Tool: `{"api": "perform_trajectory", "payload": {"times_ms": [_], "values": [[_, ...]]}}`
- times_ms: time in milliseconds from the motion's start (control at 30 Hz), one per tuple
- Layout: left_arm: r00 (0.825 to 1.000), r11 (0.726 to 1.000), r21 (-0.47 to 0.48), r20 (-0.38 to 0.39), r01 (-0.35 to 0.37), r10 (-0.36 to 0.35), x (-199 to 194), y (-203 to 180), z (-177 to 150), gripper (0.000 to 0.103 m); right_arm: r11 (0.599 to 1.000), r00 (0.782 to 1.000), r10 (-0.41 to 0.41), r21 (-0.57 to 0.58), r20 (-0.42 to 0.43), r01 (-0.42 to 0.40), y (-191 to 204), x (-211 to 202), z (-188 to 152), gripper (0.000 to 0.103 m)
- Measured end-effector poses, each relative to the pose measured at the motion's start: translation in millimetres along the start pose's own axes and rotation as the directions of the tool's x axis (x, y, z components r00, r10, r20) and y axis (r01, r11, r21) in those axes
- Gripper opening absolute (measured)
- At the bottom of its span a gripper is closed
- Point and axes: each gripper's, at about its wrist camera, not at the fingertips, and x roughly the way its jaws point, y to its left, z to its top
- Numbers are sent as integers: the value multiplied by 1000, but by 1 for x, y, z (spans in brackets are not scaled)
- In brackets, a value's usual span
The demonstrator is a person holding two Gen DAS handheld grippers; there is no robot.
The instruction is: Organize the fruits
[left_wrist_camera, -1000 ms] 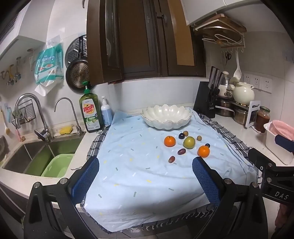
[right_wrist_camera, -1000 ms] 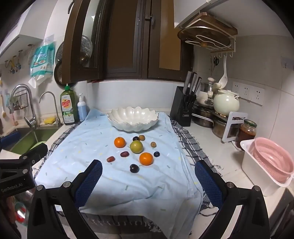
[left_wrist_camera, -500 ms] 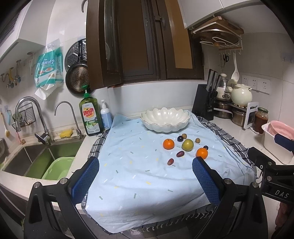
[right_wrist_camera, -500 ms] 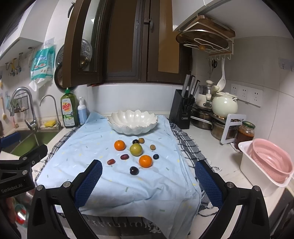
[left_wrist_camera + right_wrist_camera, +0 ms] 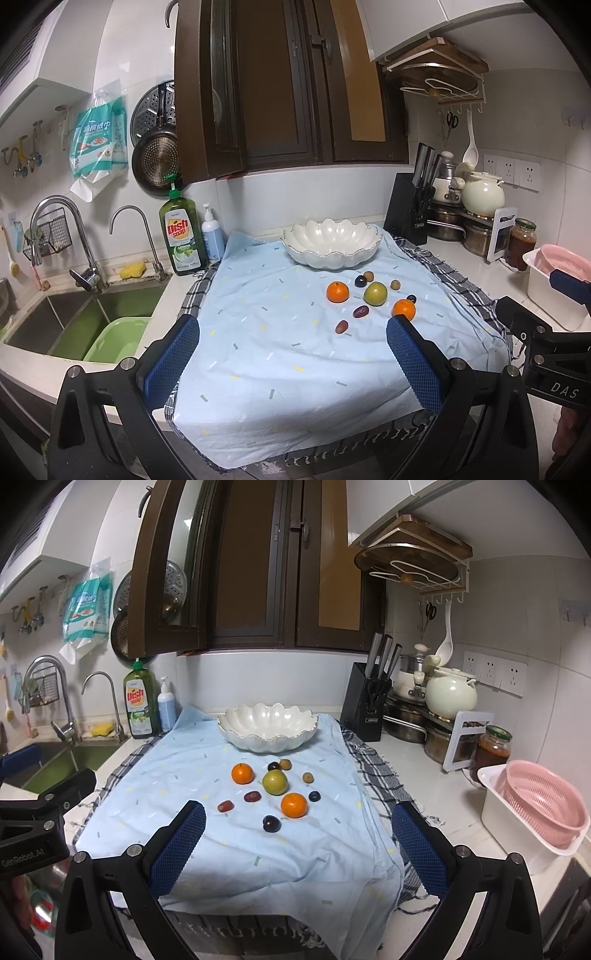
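Observation:
A white scalloped bowl stands empty at the back of a light blue cloth. In front of it lie two oranges, a green fruit, dark plums and several small red and brown fruits. The left wrist view shows the same bowl, oranges and green fruit. My left gripper hangs open over the cloth's front left. My right gripper is open near the front edge, short of the fruits. Both hold nothing.
A sink with a green basin and taps lies left, with a dish soap bottle beside it. A knife block, pots, a jar and a pink colander in a white tub crowd the right counter.
Both views have shifted slightly; the fruits and bowl sit a little higher and farther in frame than one second ago. Both grippers stayed open. No fruit moved.

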Motion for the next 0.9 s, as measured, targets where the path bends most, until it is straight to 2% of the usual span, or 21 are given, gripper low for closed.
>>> {"api": "perform_trajectory", "payload": {"times_ms": [900], "values": [[1000,1000,2,16,5,-5,-5,-1,7,103,1000,1000,10,-7,4,-10,1,-5,5,102]]}}
